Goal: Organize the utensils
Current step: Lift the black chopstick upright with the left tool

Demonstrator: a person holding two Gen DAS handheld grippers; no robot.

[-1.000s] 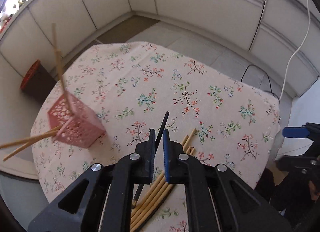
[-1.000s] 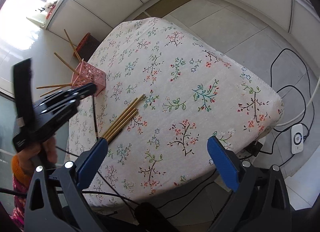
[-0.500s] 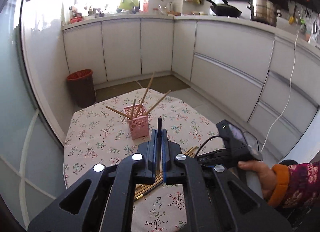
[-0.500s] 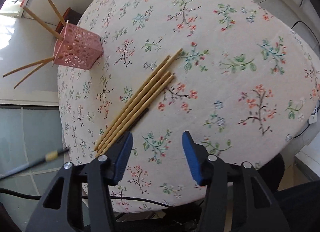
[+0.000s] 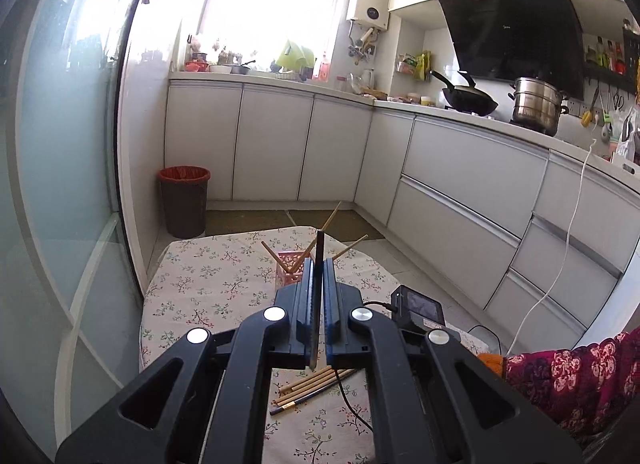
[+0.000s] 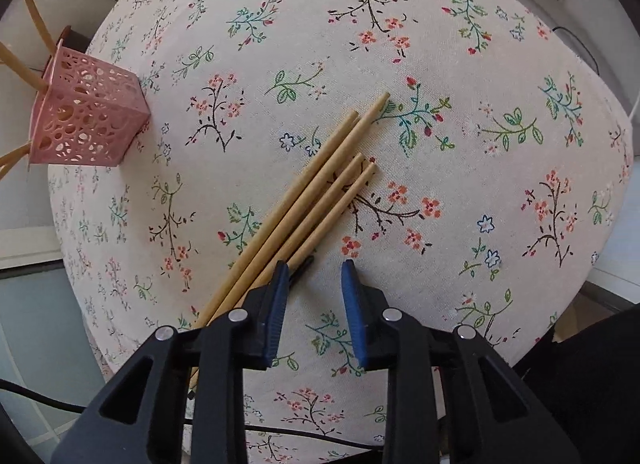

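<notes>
My left gripper (image 5: 318,264) is shut on a dark chopstick (image 5: 320,248) that stands upright between its pads, held above the floral table (image 5: 208,288). Behind it is the pink perforated holder (image 5: 285,270) with wooden chopsticks leaning out. In the right wrist view the holder (image 6: 88,120) sits at the table's left edge. A bundle of wooden chopsticks (image 6: 320,192) lies in the middle, with a second dark chopstick (image 6: 302,266) beside it. My right gripper (image 6: 312,276) points down over the bundle's near end. Its jaws are closing, with the dark tip just inside the left pad and not pressed.
A bin with a red liner (image 5: 184,200) stands on the floor beyond the table. White cabinets (image 5: 460,168) run along the back and right, and a glass door (image 5: 60,184) is on the left. A black cable (image 5: 348,396) crosses the cloth. A person's patterned sleeve (image 5: 580,376) is at the right.
My left gripper has risen and tilted up from the table to face the kitchen, carrying the dark chopstick. My right gripper has come down over the bundle and its jaws have narrowed.
</notes>
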